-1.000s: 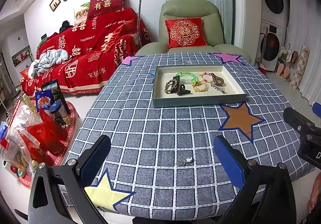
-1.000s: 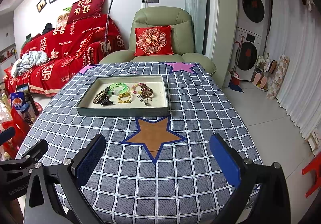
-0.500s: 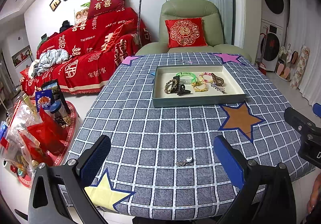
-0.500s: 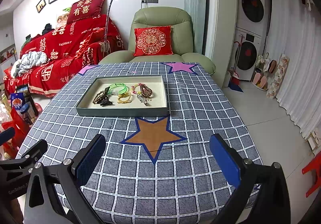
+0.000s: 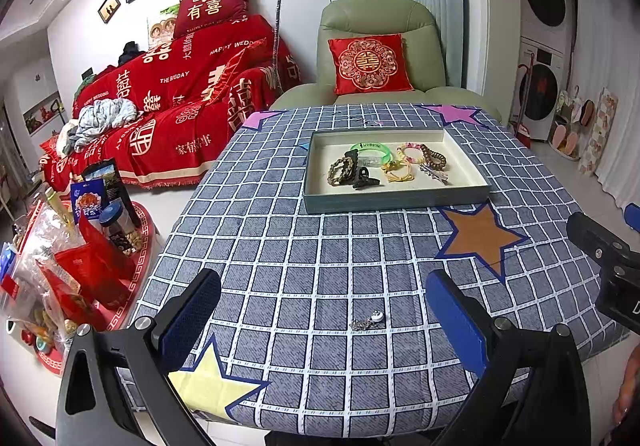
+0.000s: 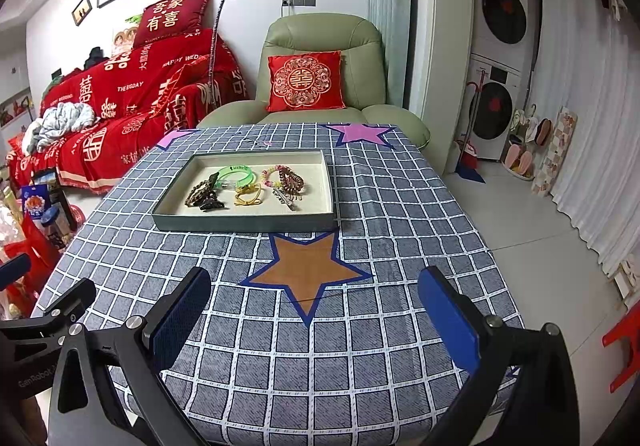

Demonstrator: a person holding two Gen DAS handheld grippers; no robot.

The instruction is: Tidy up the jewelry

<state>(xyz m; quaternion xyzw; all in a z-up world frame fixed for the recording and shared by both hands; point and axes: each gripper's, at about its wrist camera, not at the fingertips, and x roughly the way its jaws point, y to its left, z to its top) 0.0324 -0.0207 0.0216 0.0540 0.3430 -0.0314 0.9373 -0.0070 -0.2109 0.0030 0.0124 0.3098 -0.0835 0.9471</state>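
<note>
Checked tablecloth point(image 5: 304, 286), red-draped sofa point(image 5: 168, 94) behind

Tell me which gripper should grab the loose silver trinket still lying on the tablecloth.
Left. The silver trinket lies between the open left gripper fingers' line; the right gripper, also open, doesn't see it.

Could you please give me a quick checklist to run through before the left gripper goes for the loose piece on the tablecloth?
1. Left gripper open: ok, jaws spread wide and empty.
2. Small silver piece in line: ok, it lies on the cloth between the fingers, nearer the right one.
3. Path to it free: ok, only bare tablecloth around it.
4. Right gripper out of the way: ok, open and empty, off to the side above the orange star.
5. Room in the tray: ok, bare lining shows at its ends.
6. How the piece will hold: cannot tell, too small to make out.
</note>
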